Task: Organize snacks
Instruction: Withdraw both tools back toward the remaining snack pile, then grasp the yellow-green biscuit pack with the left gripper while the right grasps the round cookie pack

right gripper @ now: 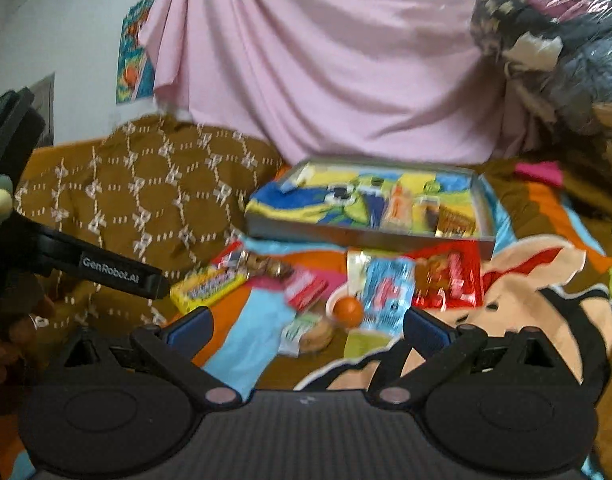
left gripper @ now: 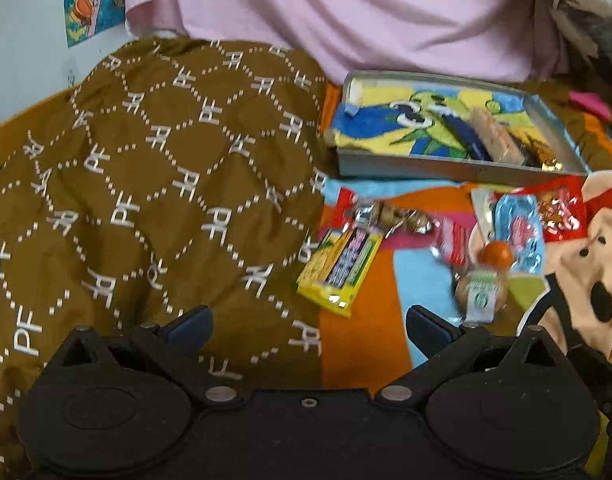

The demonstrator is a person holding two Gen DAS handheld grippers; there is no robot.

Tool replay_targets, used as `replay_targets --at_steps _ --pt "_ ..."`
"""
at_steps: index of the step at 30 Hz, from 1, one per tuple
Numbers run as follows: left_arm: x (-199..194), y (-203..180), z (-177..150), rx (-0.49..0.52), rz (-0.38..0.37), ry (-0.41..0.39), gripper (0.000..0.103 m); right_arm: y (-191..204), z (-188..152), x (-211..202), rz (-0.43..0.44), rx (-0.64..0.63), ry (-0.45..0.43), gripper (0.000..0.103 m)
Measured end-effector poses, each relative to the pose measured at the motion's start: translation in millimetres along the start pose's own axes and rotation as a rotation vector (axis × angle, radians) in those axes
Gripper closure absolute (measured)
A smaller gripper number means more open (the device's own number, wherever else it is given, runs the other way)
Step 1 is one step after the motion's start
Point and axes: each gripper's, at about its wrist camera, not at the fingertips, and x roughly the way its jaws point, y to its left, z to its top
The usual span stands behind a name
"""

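Note:
Loose snacks lie on a colourful cartoon blanket: a yellow candy box (left gripper: 340, 268) (right gripper: 207, 286), a foil-wrapped sweet (left gripper: 398, 216), a red packet (left gripper: 452, 240) (right gripper: 304, 288), a blue pouch (left gripper: 520, 236) (right gripper: 388, 292), a red bag (left gripper: 560, 210) (right gripper: 450, 276), an orange ball (left gripper: 496, 255) (right gripper: 347, 311) and a wrapped biscuit (left gripper: 482, 292) (right gripper: 310, 334). Behind them a grey tray (left gripper: 458, 168) (right gripper: 366, 238) holds several bars at its right end. My left gripper (left gripper: 308, 326) is open and empty near the candy box. My right gripper (right gripper: 308, 330) is open, empty, over the biscuit.
A brown patterned cloth (left gripper: 146, 184) (right gripper: 138, 200) is heaped on the left. A pink sheet (left gripper: 366, 12) (right gripper: 326, 72) hangs behind the tray. A plastic-wrapped bundle (right gripper: 554, 40) sits at the upper right. The left gripper's body (right gripper: 118, 274) and a hand (right gripper: 2, 352) show in the right wrist view.

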Motion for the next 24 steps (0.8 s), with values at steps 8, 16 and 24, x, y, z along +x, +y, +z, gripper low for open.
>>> replay_targets --at_steps 8,16,24 --pt "23.7 11.6 -5.8 0.023 0.055 0.089 0.001 0.5 -11.1 23.9 0.048 0.036 0.136 0.0" --pt "39.0 22.8 -1.8 -0.006 0.063 0.1 0.001 -2.0 -14.7 39.1 0.046 0.06 0.184 0.0" --pt "38.7 21.7 2.8 0.0 0.035 0.033 0.001 -2.3 -14.3 50.4 0.037 0.06 0.198 0.0"
